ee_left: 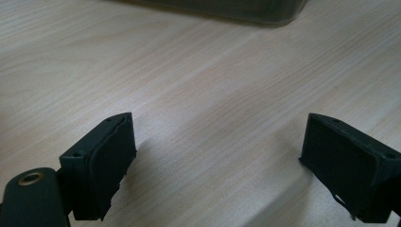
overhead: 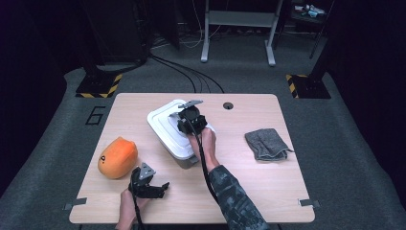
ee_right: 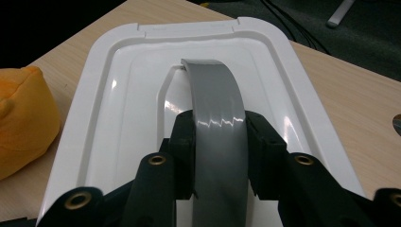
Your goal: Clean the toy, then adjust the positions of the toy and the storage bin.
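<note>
A white lidded box stands in the middle of the wooden table. Its lid has a grey arched handle. My right gripper is shut on that handle, one black pad on each side of the strap. In the high view the right gripper sits over the box with the hand behind it. My left gripper rests low near the front left of the table. Its jaws stand wide apart over bare wood, open, with nothing between them.
An orange plush toy lies left of the box, also seen at the left edge of the right gripper view. A grey folded cloth lies on the right. A round cable hole sits near the table's far edge.
</note>
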The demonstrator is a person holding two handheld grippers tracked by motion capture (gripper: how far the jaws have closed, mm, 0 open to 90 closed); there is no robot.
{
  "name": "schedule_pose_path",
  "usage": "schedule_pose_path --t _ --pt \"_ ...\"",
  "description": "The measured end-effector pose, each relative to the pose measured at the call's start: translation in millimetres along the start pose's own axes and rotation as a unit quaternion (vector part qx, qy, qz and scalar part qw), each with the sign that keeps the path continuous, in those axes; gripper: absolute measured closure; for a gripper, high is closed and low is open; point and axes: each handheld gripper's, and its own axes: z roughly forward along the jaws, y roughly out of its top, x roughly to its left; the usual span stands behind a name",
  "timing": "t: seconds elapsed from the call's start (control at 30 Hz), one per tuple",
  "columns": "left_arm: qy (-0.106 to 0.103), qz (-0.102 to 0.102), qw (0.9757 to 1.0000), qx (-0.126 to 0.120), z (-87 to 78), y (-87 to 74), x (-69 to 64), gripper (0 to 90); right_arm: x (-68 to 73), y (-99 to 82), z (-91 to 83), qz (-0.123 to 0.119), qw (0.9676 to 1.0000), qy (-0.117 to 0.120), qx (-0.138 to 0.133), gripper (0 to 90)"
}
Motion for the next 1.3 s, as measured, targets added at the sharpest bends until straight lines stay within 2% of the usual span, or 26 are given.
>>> schedule_pose_path --t 0.07,0.13,0.17,0.27,0.5,0.57,0.63,0.67,0.73,0.8,1.0,1.3 --pt "0.000 0.000 1.0000 0.000 0.0 0.0 -0.1 10.4 -0.9 -0.5 0.3 -0.007 1.0000 0.000 -0.004 67.0" --pt "0.000 -0.002 1.0000 -0.001 0.1 -0.2 -0.3 10.4 -0.4 -0.6 0.0 0.001 1.0000 0.001 -0.001 67.0" --pt "0.000 -0.002 1.0000 0.000 0.1 -0.1 -0.2 10.4 -0.6 -0.7 0.4 -0.009 0.9999 -0.001 -0.004 67.0" --pt "-0.001 -0.002 1.0000 0.000 0.1 -0.1 -0.1 10.4 1.3 -1.0 -0.2 -0.002 1.0000 -0.004 -0.001 67.0" --pt "-0.001 -0.005 1.0000 -0.001 0.2 -0.2 -0.6 10.4 1.4 -1.0 -0.5 -0.003 1.0000 -0.005 -0.002 67.0" --pt "-0.001 -0.002 1.0000 0.000 0.1 -0.1 -0.1 10.4 1.0 -0.6 -0.4 -0.015 0.9999 -0.005 -0.006 67.0" --pt "-0.001 -0.003 1.0000 0.000 0.1 -0.1 -0.2 10.4 0.8 -0.2 -1.9 -0.011 0.9999 -0.002 -0.008 67.0" --pt "0.000 -0.002 1.0000 0.000 0.1 -0.1 -0.1 10.4 0.0 0.3 -2.6 -0.018 0.9998 -0.002 -0.011 67.0" --pt "-0.001 -0.002 1.0000 0.000 0.1 -0.1 -0.1 10.4 0.9 1.0 -6.2 -0.009 0.9999 0.000 -0.013 67.0" --pt "-0.001 -0.002 1.0000 0.000 0.1 -0.1 -0.1 10.4 0.1 2.7 -10.0 -0.018 0.9995 0.002 -0.025 67.0" --pt "0.000 -0.003 1.0000 0.000 0.1 -0.1 -0.2 10.4 -0.7 7.4 -23.3 -0.024 0.9991 0.004 -0.034 67.0" --pt "-0.001 -0.003 1.0000 0.000 0.1 0.0 -0.1 10.4 -14.8 12.1 -39.1 -0.024 0.9986 -0.006 -0.047 67.0"
